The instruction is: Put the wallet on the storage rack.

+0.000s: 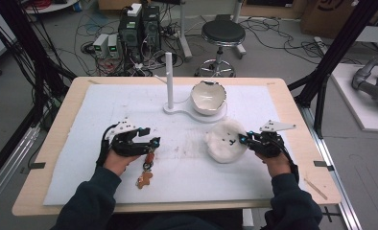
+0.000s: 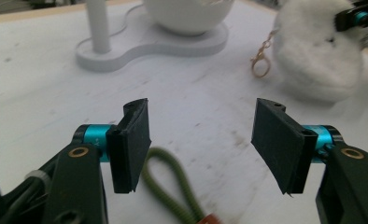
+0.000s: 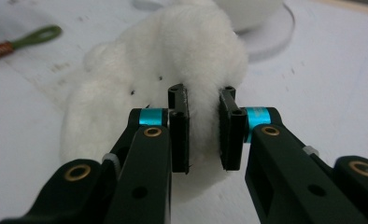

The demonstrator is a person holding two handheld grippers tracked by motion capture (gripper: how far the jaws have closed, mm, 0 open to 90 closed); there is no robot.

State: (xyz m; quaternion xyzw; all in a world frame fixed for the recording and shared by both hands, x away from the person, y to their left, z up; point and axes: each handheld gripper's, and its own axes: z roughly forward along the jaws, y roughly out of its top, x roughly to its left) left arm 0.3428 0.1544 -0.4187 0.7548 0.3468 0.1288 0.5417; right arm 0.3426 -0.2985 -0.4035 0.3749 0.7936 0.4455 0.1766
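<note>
A white plush toy with a small stitched face lies right of centre on the white mat. My right gripper is shut on its fluffy edge, the pads pinching the fur. A keychain with a brown gingerbread figure and a green cord loop lies at the left. My left gripper stands open just over the loop, and its pads are not touching the cord. A gold clasp lies against the plush.
A white stand with an upright post holds a white bowl at the back centre of the mat. The wooden table edge borders the mat. A stool and cables are on the floor beyond.
</note>
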